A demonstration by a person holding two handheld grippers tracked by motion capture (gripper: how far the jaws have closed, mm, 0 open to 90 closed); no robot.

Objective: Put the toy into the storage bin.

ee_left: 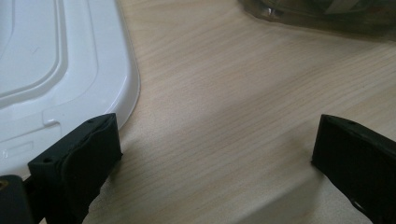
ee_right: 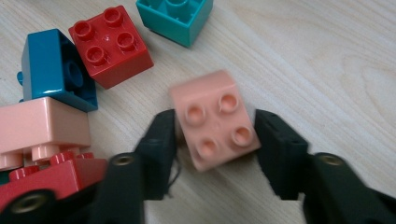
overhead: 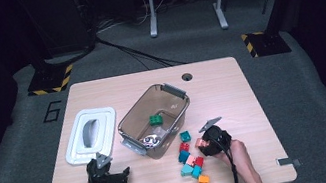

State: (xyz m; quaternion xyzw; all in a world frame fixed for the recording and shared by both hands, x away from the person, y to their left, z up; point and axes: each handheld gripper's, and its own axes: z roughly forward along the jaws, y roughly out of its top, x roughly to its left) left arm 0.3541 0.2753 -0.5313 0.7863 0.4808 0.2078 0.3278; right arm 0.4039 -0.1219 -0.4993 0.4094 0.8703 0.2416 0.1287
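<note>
The right gripper (ee_right: 212, 135) is closed on a pink brick (ee_right: 214, 119): the brick is held between the two black jaws, one pressed against each of its side faces, with its four studs turned toward the camera. In the high view the right gripper (overhead: 204, 141) is seen at the near right of the table (overhead: 235, 109), with the pink brick (overhead: 201, 142) at its tip, just right of the loose brick pile.

The left gripper (ee_left: 212, 154) is held with its jaws wide apart and nothing between them, over bare wood. In the high view the left gripper (overhead: 106, 175) is located at the near left, just near of the white lid (overhead: 90, 135).

The right gripper view resolves details that are lost in the high view: a red brick (ee_right: 109, 44), a teal brick (ee_right: 175, 16) and a blue brick (ee_right: 58, 67) are lying just beyond the jaws, with a second pink brick (ee_right: 42, 126) stacked on a red piece at the left edge. The high view alone gives the layout: the clear bin (overhead: 156, 120) is placed at the table centre, with a green brick (overhead: 156, 119) inside it.

A figure "6" (overhead: 53, 111) is marked on the floor to the left of the table.
</note>
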